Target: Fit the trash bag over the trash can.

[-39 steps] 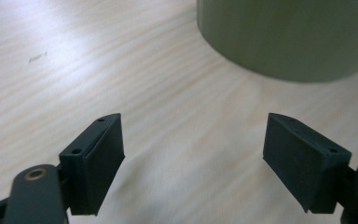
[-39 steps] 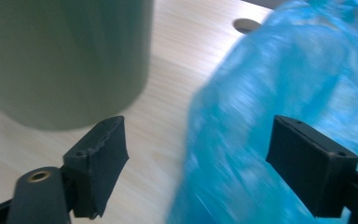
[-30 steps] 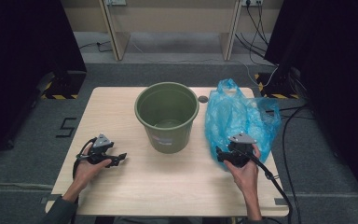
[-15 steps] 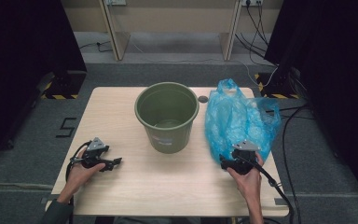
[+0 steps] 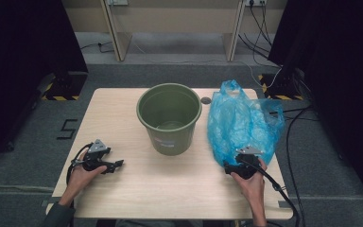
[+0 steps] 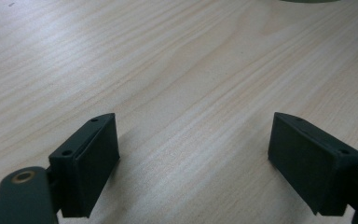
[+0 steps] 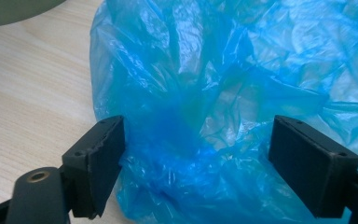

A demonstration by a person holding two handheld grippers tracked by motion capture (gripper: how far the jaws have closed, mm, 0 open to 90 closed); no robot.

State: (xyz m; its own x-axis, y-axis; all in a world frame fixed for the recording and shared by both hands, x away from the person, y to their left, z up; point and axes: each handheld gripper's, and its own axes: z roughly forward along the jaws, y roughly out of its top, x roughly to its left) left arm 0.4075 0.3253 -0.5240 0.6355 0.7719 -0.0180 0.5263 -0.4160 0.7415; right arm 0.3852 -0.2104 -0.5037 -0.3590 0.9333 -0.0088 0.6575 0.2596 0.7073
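The right gripper (image 5: 234, 166) sits low at the near edge of the blue plastic bag (image 5: 243, 124), its jaws spread wide. In the right gripper view the crumpled blue film bulges into the gap between the two jaws; it brushes the inner face of one jaw, while the other stands clear, so the bag is not pinched. The bag rests on the wooden surface (image 5: 179, 189), rising just ahead of this gripper. The olive green bucket (image 5: 169, 117) stands upright beside the bag, between the two grippers and farther from the person. The left gripper (image 5: 118, 164) lies well apart, jaws wide with bare surface between them.
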